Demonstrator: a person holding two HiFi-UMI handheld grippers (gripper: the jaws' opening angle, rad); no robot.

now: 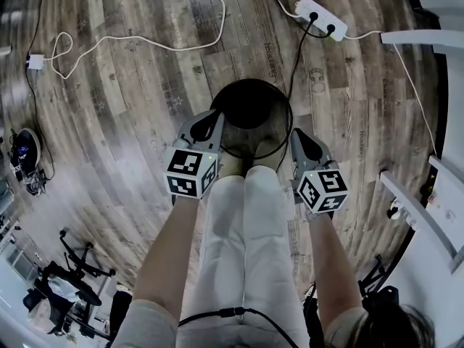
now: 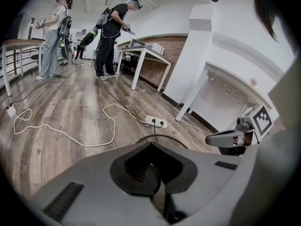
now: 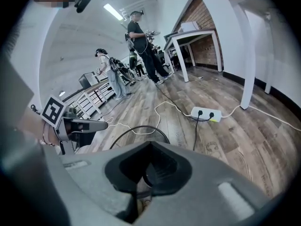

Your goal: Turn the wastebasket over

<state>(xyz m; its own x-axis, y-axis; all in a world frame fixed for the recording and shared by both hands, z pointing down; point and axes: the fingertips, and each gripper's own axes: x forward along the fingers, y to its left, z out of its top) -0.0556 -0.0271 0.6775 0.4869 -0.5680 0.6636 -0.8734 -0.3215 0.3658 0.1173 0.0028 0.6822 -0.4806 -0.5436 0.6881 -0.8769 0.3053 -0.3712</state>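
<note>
Wastebasket (image 1: pixel 250 107) stands upright, its mesh rim pinched on opposite sides by the closed fingers of the left gripper (image 1: pixel 217 127) and right gripper (image 1: pixel 294 141). Grasp looks done; next, lift and roll it mouth-down.

Wastebasket (image 1: pixel 254 104) between left gripper (image 1: pixel 217 119) and right gripper (image 1: pixel 296 135)

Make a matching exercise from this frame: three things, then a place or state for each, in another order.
1. black wire-mesh wastebasket
2. white plastic power strip
3. left gripper

a. on the wood floor, two black plugs in it
b. jaws shut on a rim
c. open side up, ahead of the person's legs

Pairs: 1-c, 2-a, 3-b
</note>
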